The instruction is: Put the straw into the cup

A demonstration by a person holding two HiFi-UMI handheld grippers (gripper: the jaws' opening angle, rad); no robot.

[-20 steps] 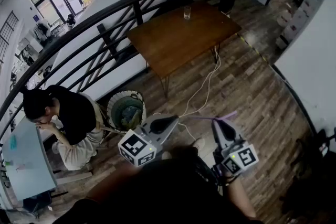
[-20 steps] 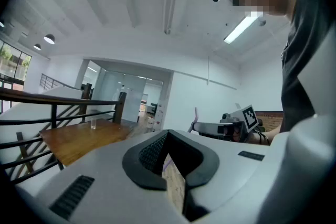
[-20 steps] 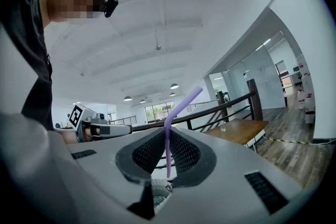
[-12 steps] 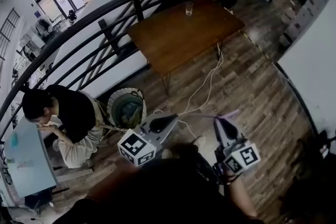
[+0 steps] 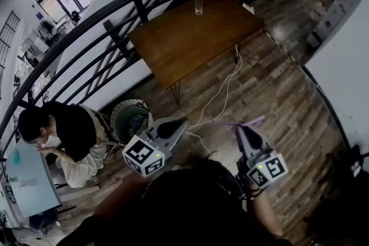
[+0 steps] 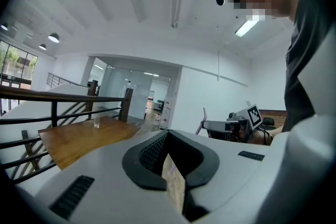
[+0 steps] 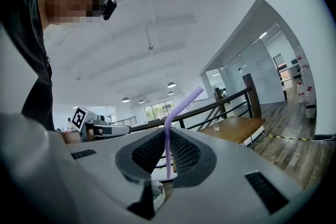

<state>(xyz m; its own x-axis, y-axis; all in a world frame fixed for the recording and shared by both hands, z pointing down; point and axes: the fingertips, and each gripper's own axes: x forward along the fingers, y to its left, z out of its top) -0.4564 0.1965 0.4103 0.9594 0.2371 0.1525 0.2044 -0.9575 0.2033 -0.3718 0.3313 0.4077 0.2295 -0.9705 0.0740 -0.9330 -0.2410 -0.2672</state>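
Note:
A clear glass cup stands at the far edge of a brown wooden table, well ahead of both grippers. It also shows small in the left gripper view and the right gripper view. My right gripper is shut on a bent purple straw, held above the wood floor. The straw rises upright between the pads, and its top bends right. My left gripper is shut with nothing in it, level with the right one.
A black curved railing runs behind the table. A woven bin stands left of my left gripper, and a seated person is beyond it. White cables trail across the floor from the table towards me.
The table and cup sit slightly further left in the head view. My left gripper has drifted a little left. The straw stays in my right gripper.

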